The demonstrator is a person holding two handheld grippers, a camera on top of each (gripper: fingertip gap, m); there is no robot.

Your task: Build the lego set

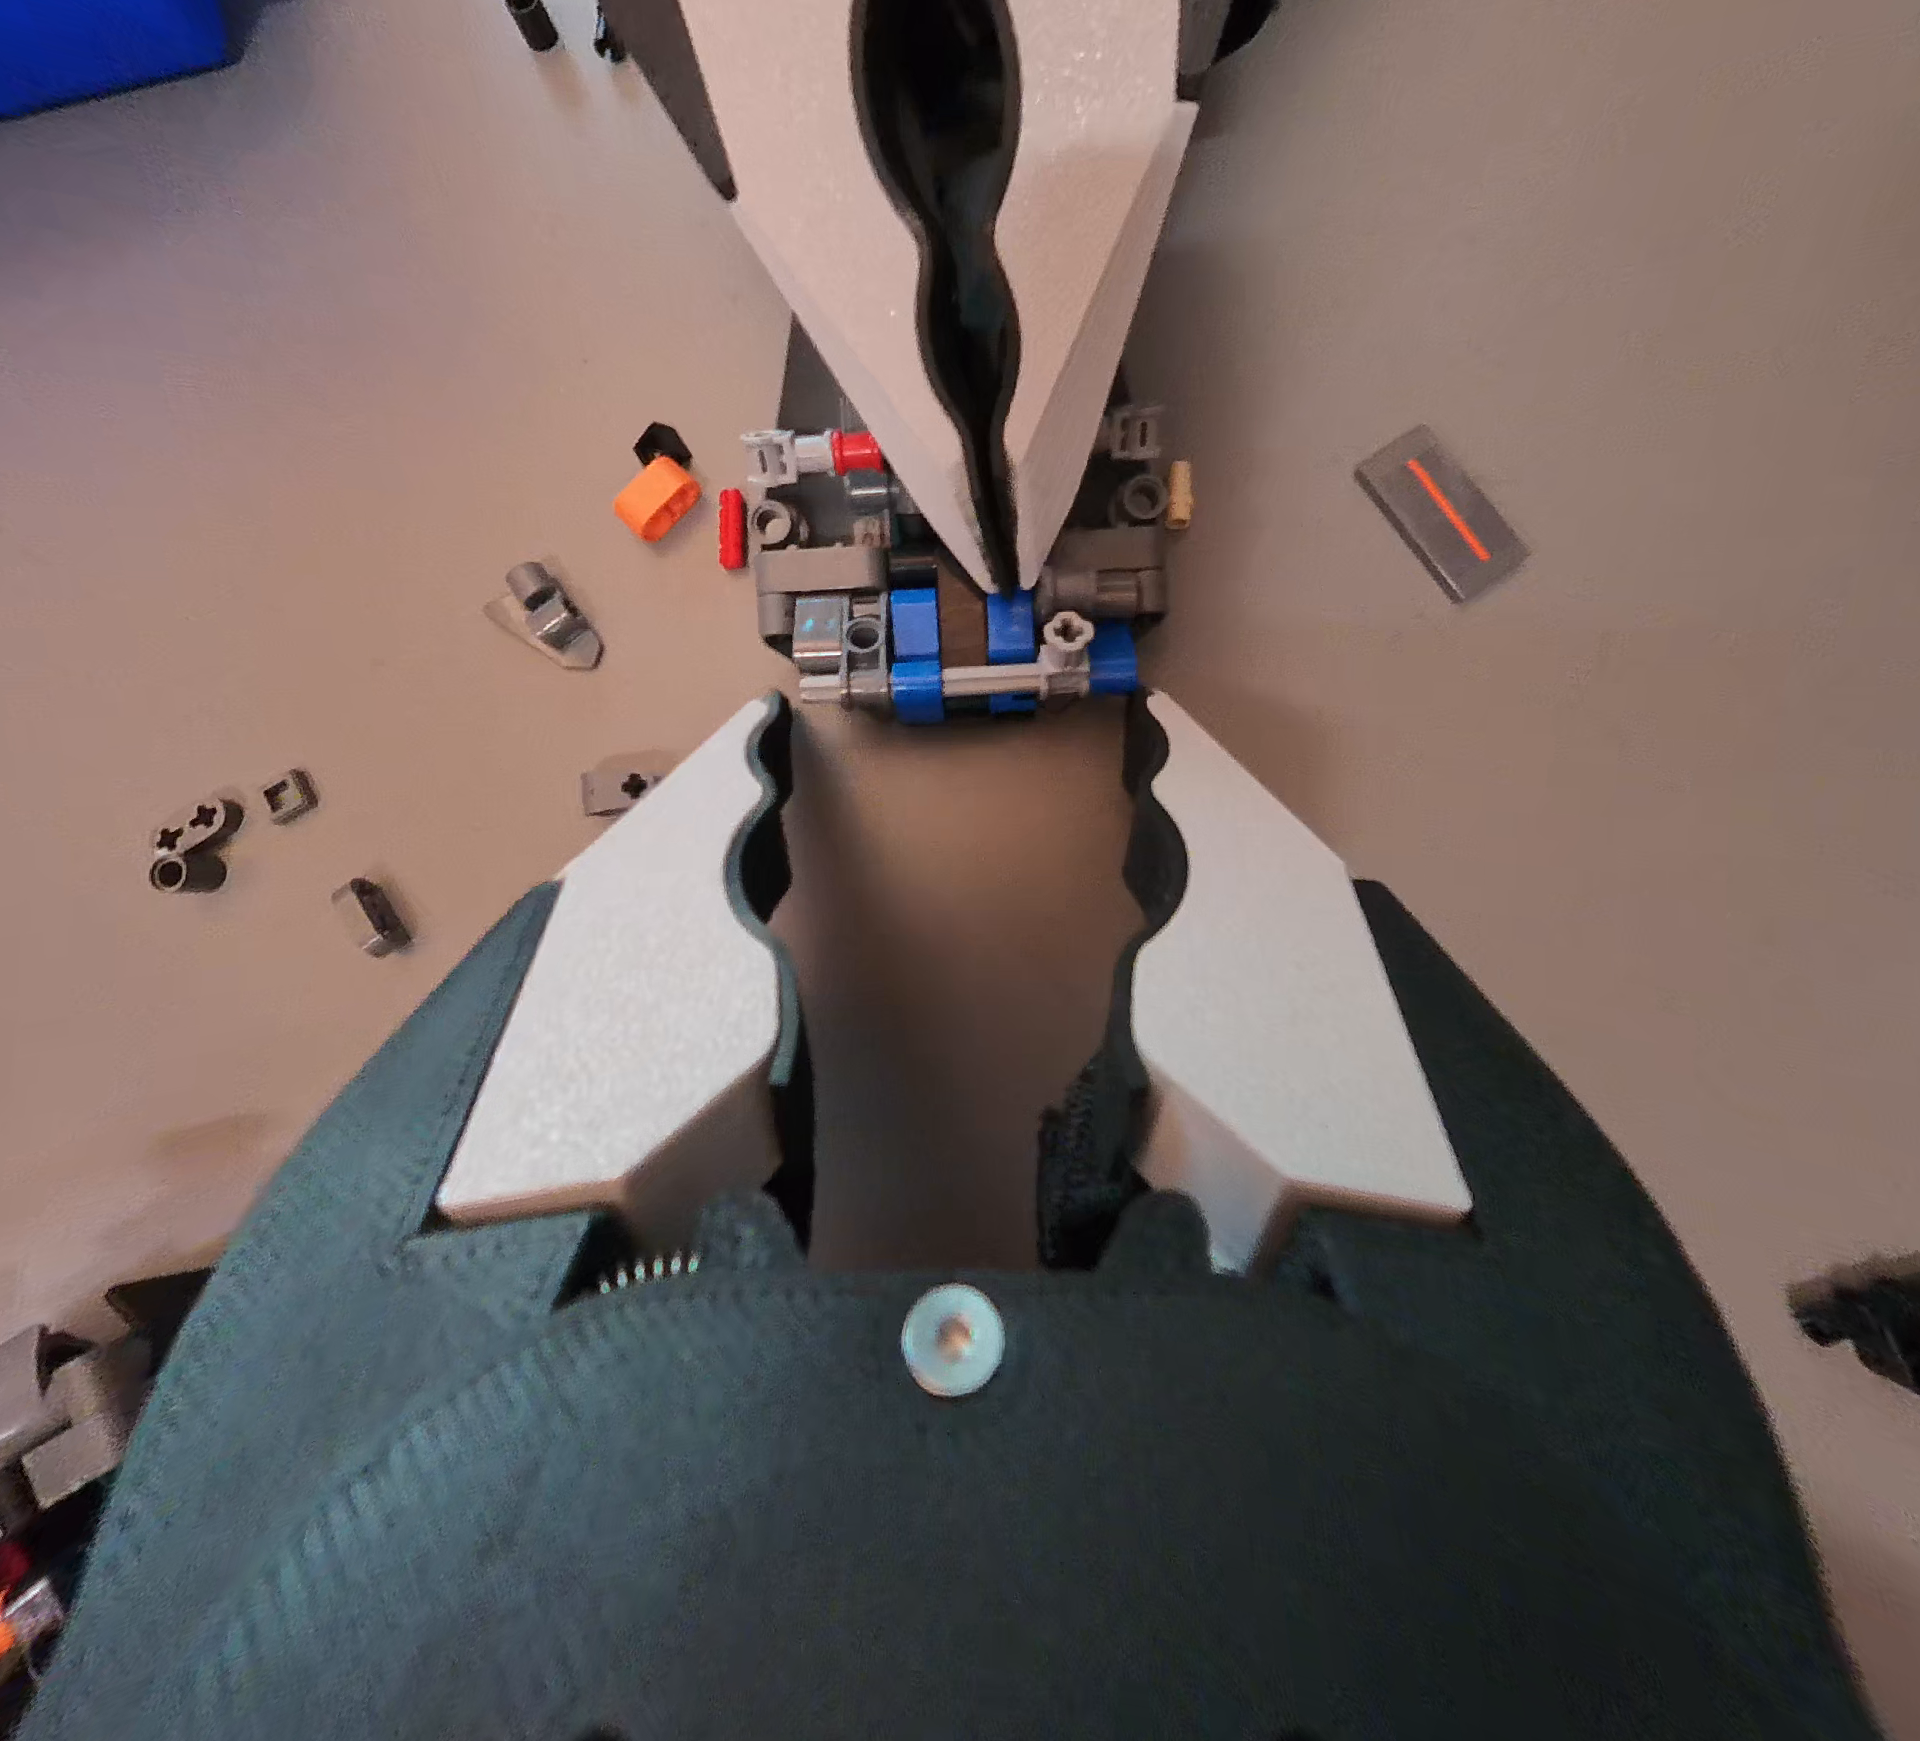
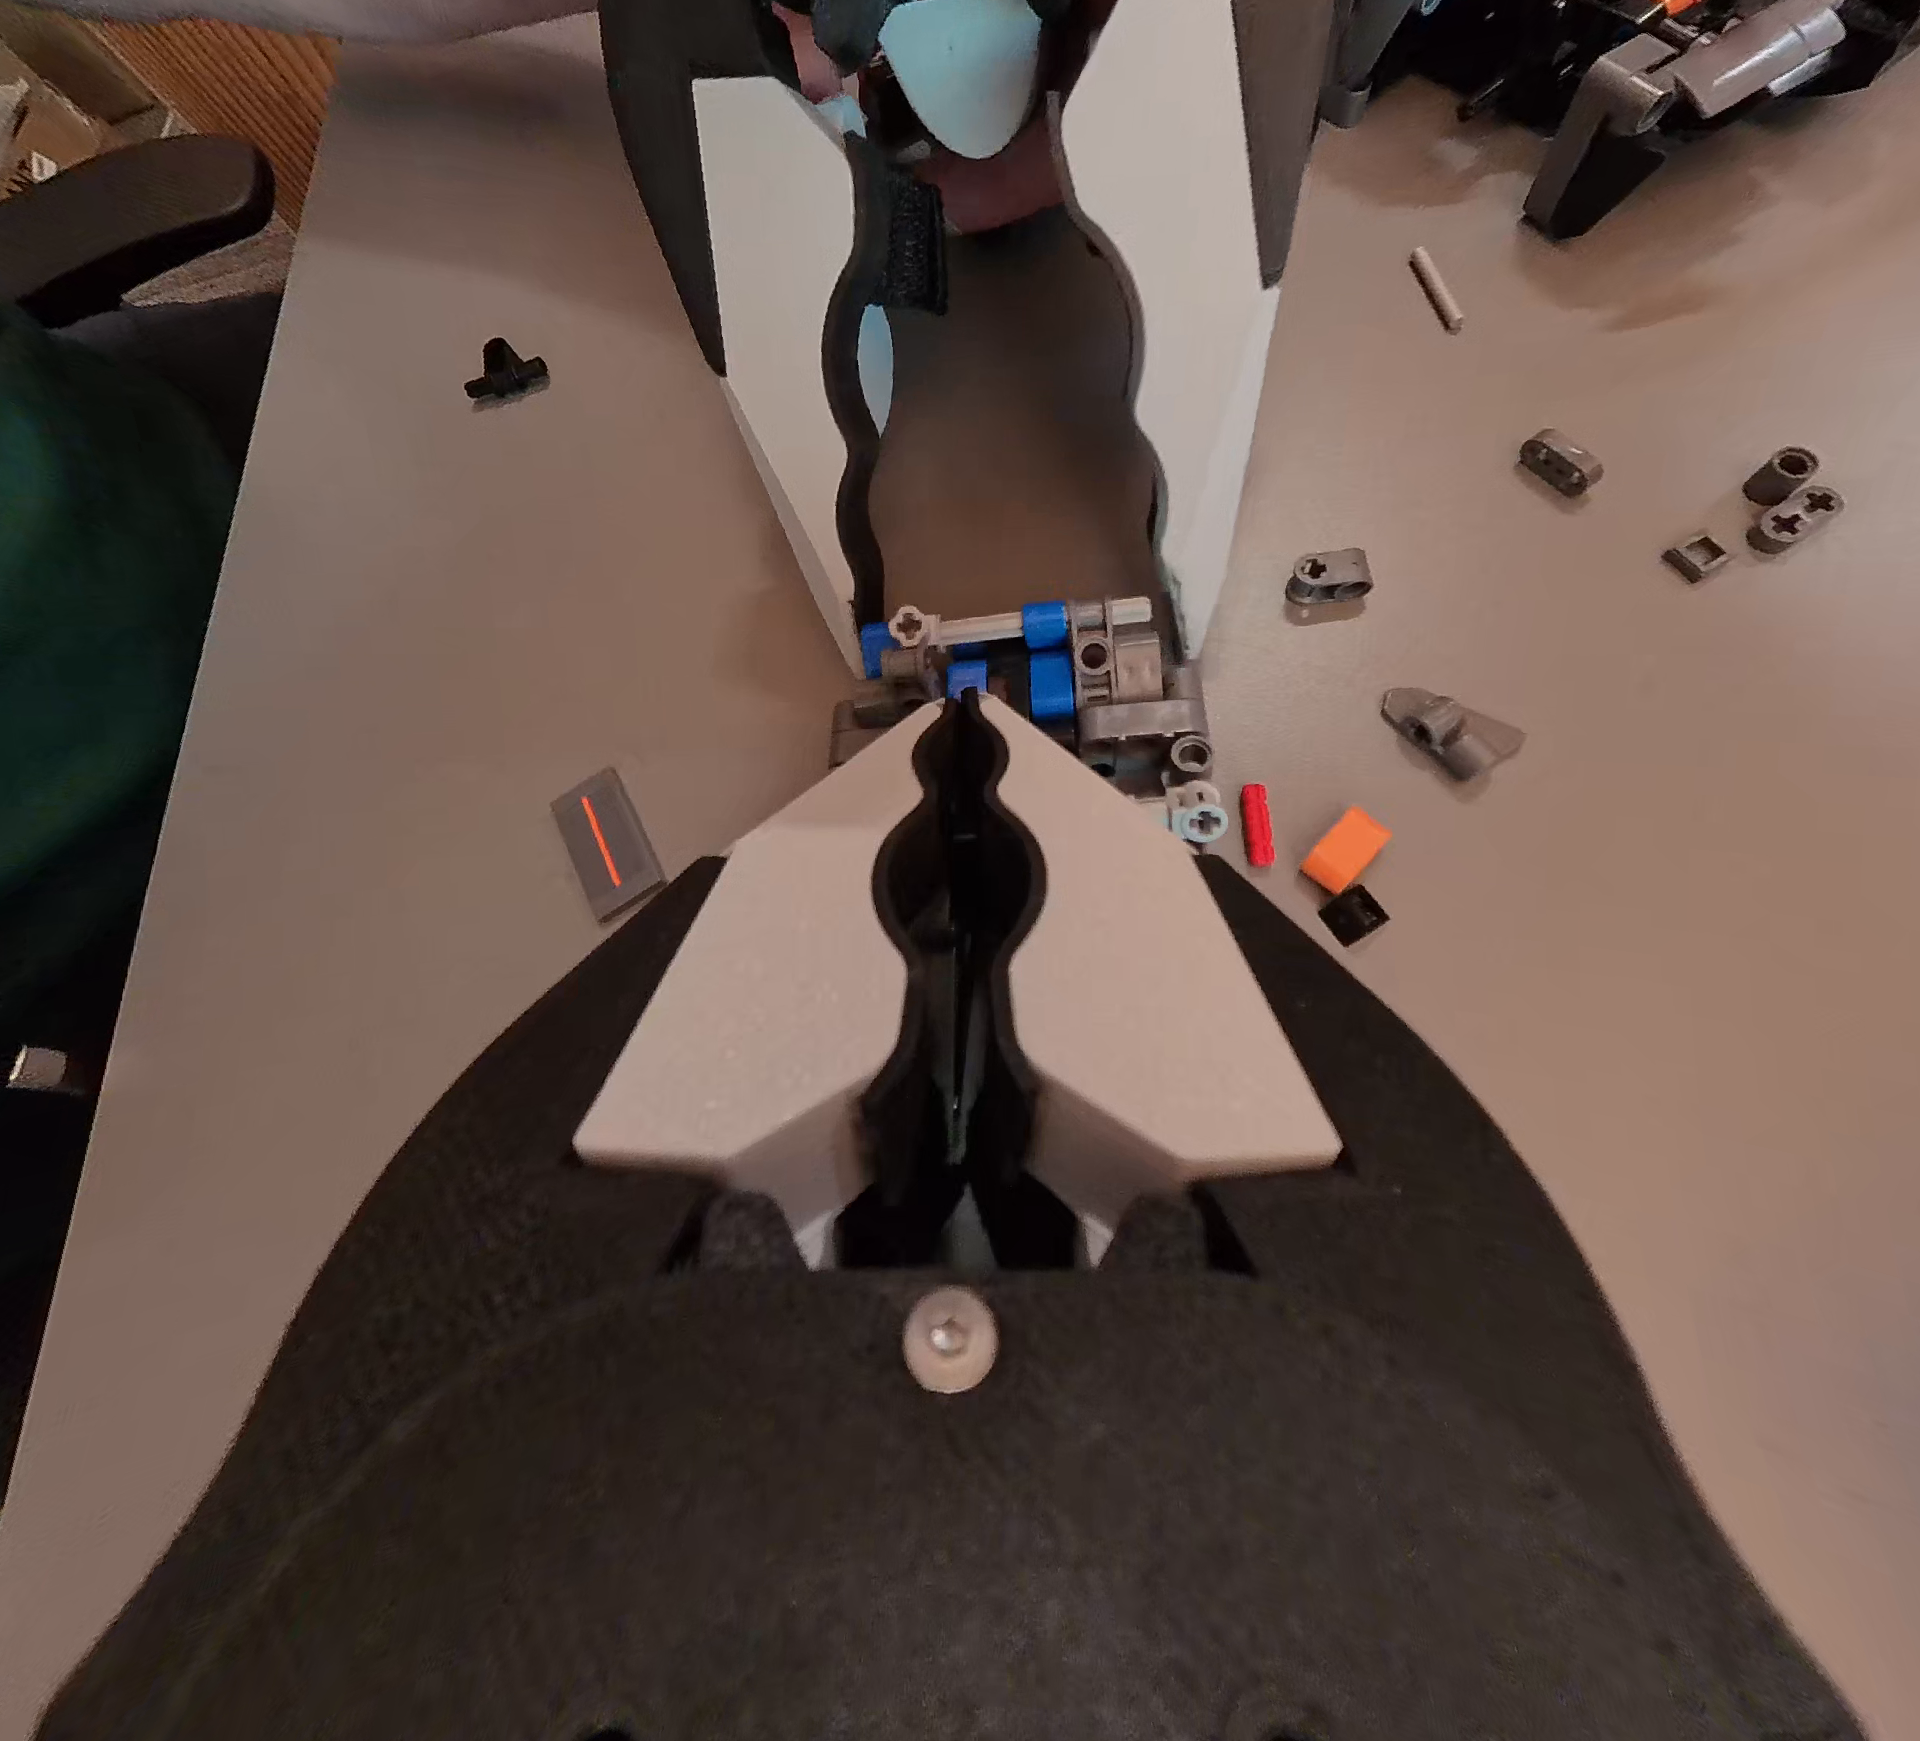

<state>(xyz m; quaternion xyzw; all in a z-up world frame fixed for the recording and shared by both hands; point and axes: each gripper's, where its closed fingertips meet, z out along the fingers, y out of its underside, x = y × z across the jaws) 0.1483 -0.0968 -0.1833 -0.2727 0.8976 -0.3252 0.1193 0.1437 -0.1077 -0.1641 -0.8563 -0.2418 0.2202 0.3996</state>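
The right tongs (image 2: pixel 961 704) are pressed together, their tips bearing down on a blue brick at the near top edge of the small grey-and-blue lego assembly (image 1: pixel 966 611); whether a thin black piece is nipped between them I cannot tell, since the gap shows only dark. The left tongs (image 1: pixel 961 704) stand apart, their tips just beside the assembly's two flanks on the opposite side, not clearly touching. That assembly sits on the plain beige table (image 1: pixel 1558 237), between the two tools. To seat the part well, the left tongs probably ought to close on the sides and brace the build first, with the right pushing straight down, not skewed. Loose pieces lie nearby: an orange rounded block (image 1: pixel 657 496), a red pin (image 1: pixel 731 528), a grey tile with an orange stripe (image 1: pixel 1442 512). The assembly's far half hides beneath the right tongs.
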